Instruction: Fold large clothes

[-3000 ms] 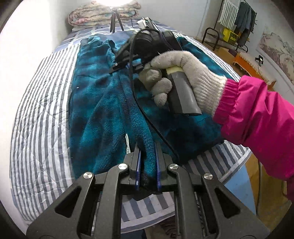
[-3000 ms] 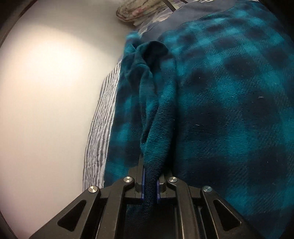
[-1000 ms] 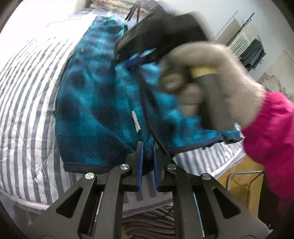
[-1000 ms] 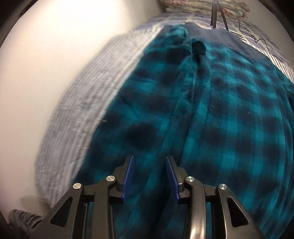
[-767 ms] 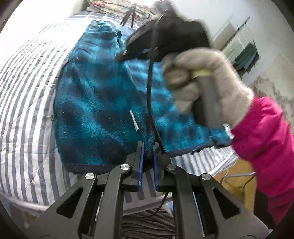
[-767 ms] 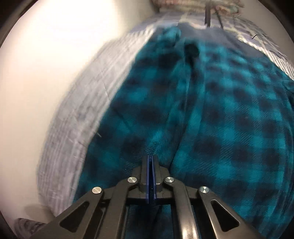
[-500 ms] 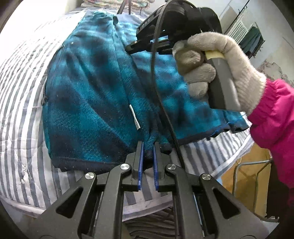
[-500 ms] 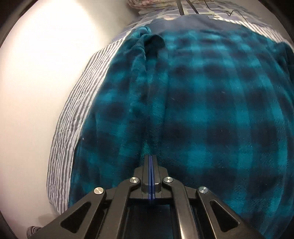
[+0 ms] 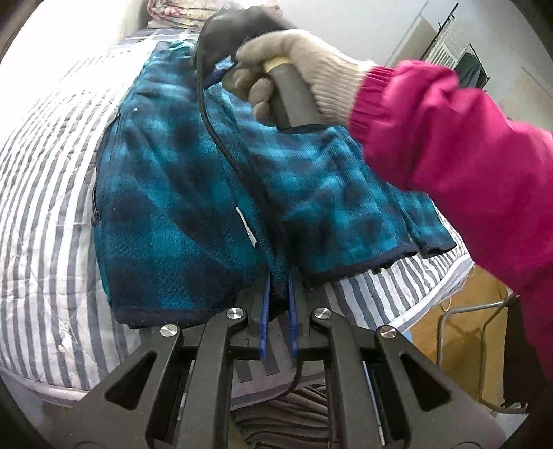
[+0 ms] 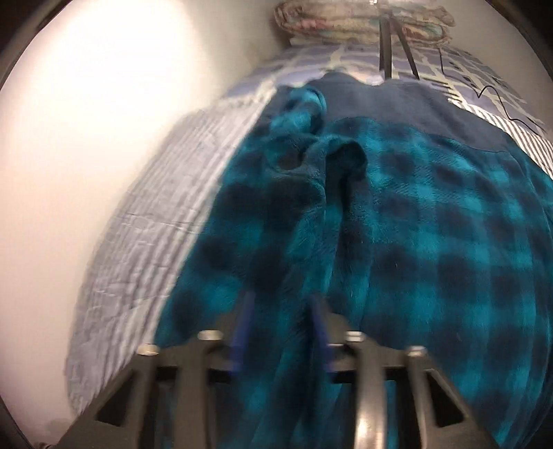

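A teal and black checked fleece garment (image 9: 179,193) lies lengthways on a striped bed (image 9: 45,193), its dark hem at the near edge. My left gripper (image 9: 276,286) is shut on a fold of the fleece near the hem. The right gripper's body, held in a gloved hand (image 9: 304,65), hovers over the garment's far part; its jaws are hidden there. In the right wrist view my right gripper (image 10: 281,321) is open, its jaws apart over a ridge of the fleece (image 10: 414,248). That view is blurred.
A folded quilt (image 10: 363,17) and a tripod's legs (image 10: 390,48) stand at the bed's far end. A white wall (image 10: 86,121) runs along the bed's left side. A radiator and a clothes rack (image 9: 463,58) stand at the far right, with wooden floor (image 9: 449,311) beside the bed.
My right gripper has opened from shut and moved over the fleece. My left gripper has kept its hold on the fold near the hem.
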The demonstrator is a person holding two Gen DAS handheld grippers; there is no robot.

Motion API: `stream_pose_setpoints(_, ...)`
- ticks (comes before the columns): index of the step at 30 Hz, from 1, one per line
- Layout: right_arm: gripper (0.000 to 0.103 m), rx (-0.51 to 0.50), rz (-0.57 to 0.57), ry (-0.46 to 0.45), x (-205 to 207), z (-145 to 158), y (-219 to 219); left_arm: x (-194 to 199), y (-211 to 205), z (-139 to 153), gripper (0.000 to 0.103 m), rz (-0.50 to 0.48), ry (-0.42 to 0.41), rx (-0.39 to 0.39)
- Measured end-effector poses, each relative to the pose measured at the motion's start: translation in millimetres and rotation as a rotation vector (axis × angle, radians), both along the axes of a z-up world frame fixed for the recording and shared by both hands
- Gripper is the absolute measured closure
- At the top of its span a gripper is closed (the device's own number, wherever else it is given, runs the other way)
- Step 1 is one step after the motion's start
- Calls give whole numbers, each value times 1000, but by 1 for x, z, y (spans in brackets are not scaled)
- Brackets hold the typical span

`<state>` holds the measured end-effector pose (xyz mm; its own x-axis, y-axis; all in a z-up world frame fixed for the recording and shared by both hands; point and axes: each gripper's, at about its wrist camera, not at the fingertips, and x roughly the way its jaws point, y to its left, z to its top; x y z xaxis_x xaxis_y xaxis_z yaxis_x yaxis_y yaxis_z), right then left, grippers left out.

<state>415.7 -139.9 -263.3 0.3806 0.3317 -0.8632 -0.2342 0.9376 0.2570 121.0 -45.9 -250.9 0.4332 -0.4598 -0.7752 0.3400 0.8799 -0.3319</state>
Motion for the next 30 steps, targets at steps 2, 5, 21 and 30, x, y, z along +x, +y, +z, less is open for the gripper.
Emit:
stream_pose_setpoints(2,101,-30,36,-10,4,5,3,0,3,8,96,0,-4,-13)
stream_pose_setpoints(5,101,16,75,-85,-1,31,-6,1,-1,13,96,-14,-29,1)
stream_pose_setpoints(21,81,190,112,-136,-106,64,-41,-23,60,40,84,17,-6,-92)
stream_pose_setpoints(30,81,111,249,-72,-219,18,-12,18,79,-2,84,186,23,73)
